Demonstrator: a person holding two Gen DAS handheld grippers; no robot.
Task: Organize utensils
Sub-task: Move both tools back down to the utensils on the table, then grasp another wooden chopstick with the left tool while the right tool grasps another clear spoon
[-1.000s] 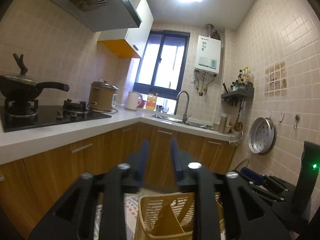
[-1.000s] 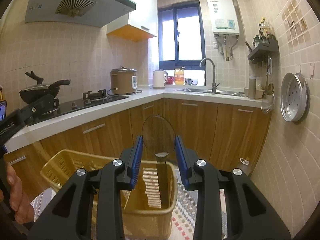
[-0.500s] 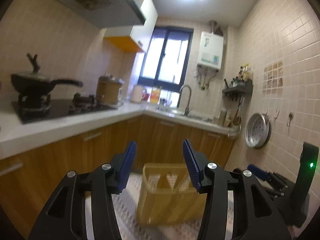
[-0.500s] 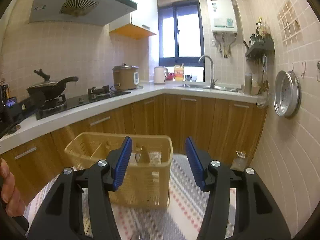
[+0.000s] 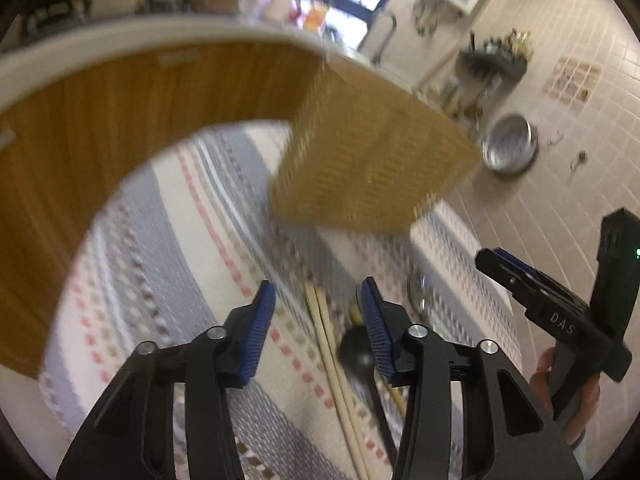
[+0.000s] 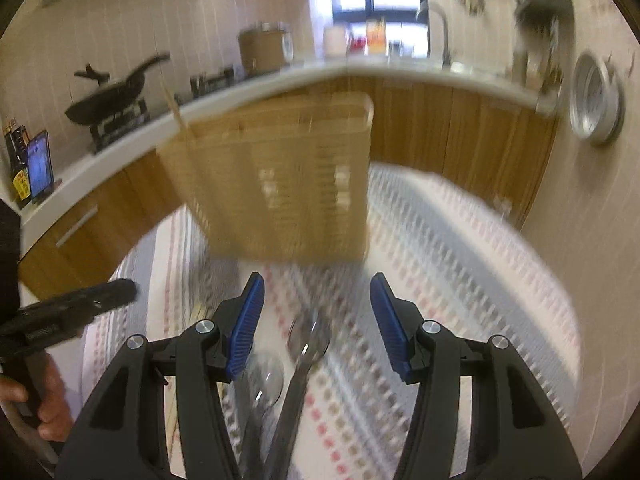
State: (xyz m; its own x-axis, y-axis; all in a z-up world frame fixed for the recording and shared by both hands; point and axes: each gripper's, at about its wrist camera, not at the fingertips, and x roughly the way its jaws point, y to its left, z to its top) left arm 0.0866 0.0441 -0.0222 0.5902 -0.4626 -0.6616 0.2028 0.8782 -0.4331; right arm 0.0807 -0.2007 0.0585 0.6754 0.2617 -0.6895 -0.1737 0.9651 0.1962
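Utensils: two metal spoons (image 6: 308,340) lie on the patterned cloth (image 6: 460,280) just under the right gripper; a pair of wooden chopsticks (image 5: 324,332) and a black ladle (image 5: 356,354) lie under the left gripper.
Left gripper (image 5: 318,304): jaws partly apart, just been closing; the chopsticks show in the gap below, nothing clamped.
Right gripper (image 6: 316,300): jaws partly apart, nothing gripped; a spoon bowl shows in the gap below.
Hands: the person's right hand (image 5: 568,392) and left hand (image 6: 48,400) each grip a handle.
Basket (image 6: 280,176): yellow slatted, upright on the cloth beyond the utensils, blurred.
Cabinets (image 6: 460,128): wooden fronts under a white counter, behind the basket.
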